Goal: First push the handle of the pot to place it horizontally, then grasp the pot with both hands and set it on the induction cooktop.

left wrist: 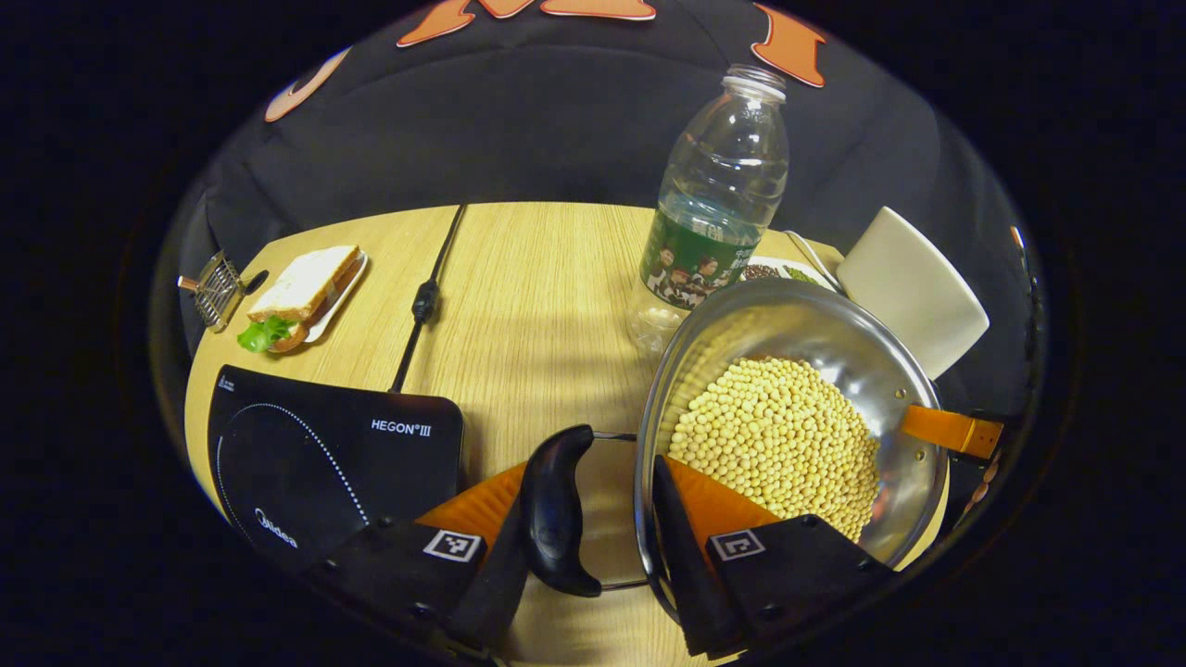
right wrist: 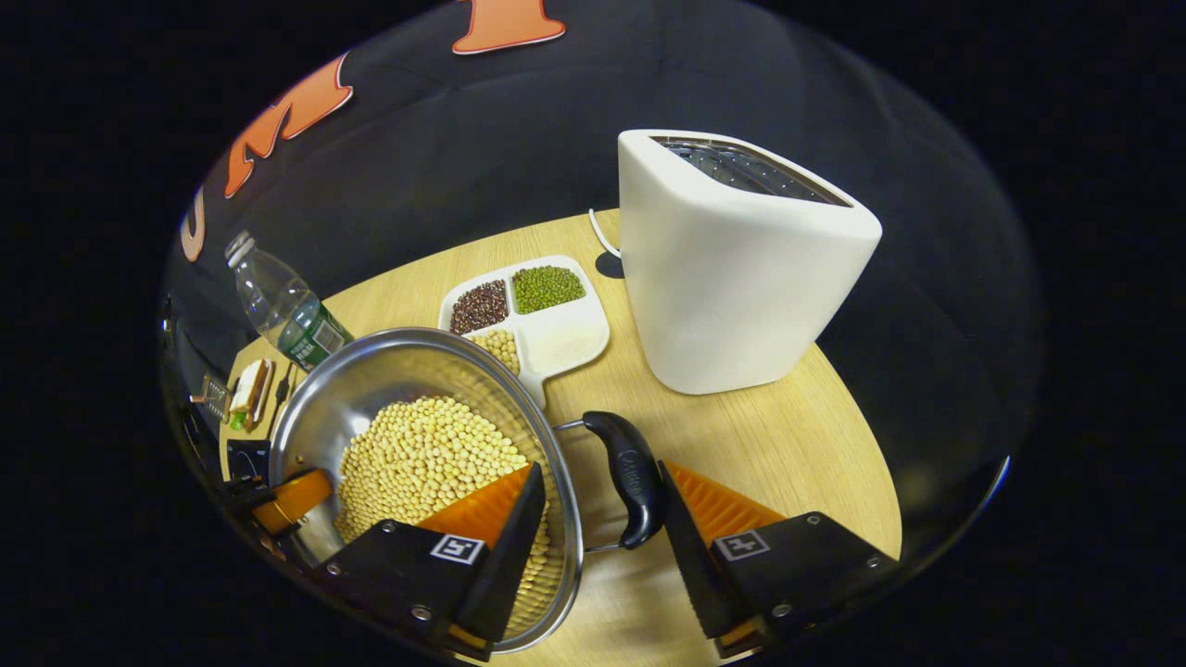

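While the pot [left wrist: 797,417], bean-filled, likely heavy and slippery steel, sits on the table [left wrist: 537,278] beside the induction cooktop [left wrist: 324,454], each black side handle [left wrist: 556,509] offers the hold: left gripper [left wrist: 593,547] and right gripper [right wrist: 598,533] straddle theirs, wide, unclosed.

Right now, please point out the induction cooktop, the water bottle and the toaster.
induction cooktop [left wrist: 315,454]: left gripper view, on its black glass top.
water bottle [left wrist: 713,213]: left gripper view, on its clear body.
toaster [right wrist: 732,278]: right gripper view, on its white side.
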Tool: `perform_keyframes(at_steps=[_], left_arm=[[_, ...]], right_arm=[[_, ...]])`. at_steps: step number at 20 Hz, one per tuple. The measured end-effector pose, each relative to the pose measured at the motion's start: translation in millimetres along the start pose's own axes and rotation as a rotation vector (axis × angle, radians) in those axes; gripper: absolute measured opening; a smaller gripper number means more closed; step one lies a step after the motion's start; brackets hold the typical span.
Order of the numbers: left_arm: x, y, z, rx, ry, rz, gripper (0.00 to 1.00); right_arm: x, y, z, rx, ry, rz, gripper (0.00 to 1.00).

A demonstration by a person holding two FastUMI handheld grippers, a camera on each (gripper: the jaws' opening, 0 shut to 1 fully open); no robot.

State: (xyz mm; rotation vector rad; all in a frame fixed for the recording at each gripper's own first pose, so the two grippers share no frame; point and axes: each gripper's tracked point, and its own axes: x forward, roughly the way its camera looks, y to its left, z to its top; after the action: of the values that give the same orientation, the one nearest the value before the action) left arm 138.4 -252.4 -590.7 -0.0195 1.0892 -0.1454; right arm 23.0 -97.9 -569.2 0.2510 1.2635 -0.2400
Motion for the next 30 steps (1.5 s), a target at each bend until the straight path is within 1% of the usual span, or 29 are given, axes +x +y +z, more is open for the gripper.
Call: perform_keyframes(at_steps=[1,2,3,6,8,9,10,11,12,14,16,17,19,21,22,23,24,26,27,28,29,30], left_arm=[[1,0,2,0.004,-0.020,0.001,0.74],[3,1,4,0.009,-0.045,0.006,0.76],[2,2,5,0.019,-0.060,0.012,0.73],[6,-2,5,0.006,-0.090,0.017,0.73],[6,-2,6,0.008,-0.105,0.021,0.72],[6,-3,6,0.010,-0.111,0.023,0.73],[7,-4,7,0.011,-0.118,0.026,0.72],[7,-4,8,0.010,-0.123,0.031,0.73],[5,-2,11,0.019,-0.132,0.036,0.73],[4,-4,11,0.025,-0.142,0.037,0.73],[7,-4,12,0.023,-0.138,0.030,0.73],[9,-4,14,0.023,-0.137,0.025,0.72],[8,-1,19,0.029,-0.137,0.025,0.73],[8,-2,21,0.016,-0.138,0.023,0.73],[8,-1,20,0.016,-0.149,0.023,0.72],[6,0,22,0.026,-0.162,0.028,0.73],[7,0,22,0.037,-0.176,0.035,0.72],[4,3,26,0.044,-0.195,0.040,0.73],[2,6,27,0.040,-0.195,0.041,0.70],[-1,7,28,0.036,-0.199,0.043,0.75],[-4,9,31,0.040,-0.208,0.050,0.73],[-7,14,33,0.047,-0.220,0.058,0.73]], right_arm=[[-1,-1,-2,-0.022,-0.004,-0.006,0.69],[-3,-2,-3,-0.043,-0.015,-0.013,0.63],[-3,-3,-3,-0.051,-0.021,-0.020,0.66],[-5,-2,-9,-0.052,-0.048,-0.029,0.65],[-5,-1,-11,-0.060,-0.088,-0.028,0.65],[-6,-2,-13,-0.066,-0.103,-0.036,0.65],[-7,-1,-16,-0.071,-0.107,-0.048,0.65],[-8,1,-19,-0.074,-0.109,-0.054,0.60],[-6,2,-20,-0.071,-0.103,-0.052,0.63],[-6,5,-26,-0.058,-0.092,-0.048,0.60],[-4,6,-34,-0.042,-0.058,-0.043,0.53],[-5,8,-38,-0.031,-0.048,-0.038,0.55],[-4,14,-48,-0.030,-0.047,-0.037,0.52],[-4,16,-47,-0.026,-0.066,-0.042,0.51],[-7,15,-47,-0.027,-0.075,-0.042,0.51],[-11,15,-47,-0.020,-0.077,-0.042,0.51],[-12,16,-46,-0.022,-0.088,-0.042,0.50],[-14,15,-44,-0.034,-0.115,-0.042,0.51],[-11,16,-48,-0.044,-0.127,-0.041,0.51],[-10,17,-49,-0.056,-0.141,-0.040,0.51],[-9,19,-50,-0.067,-0.146,-0.035,0.50],[-8,19,-48,-0.077,-0.150,-0.026,0.50]])
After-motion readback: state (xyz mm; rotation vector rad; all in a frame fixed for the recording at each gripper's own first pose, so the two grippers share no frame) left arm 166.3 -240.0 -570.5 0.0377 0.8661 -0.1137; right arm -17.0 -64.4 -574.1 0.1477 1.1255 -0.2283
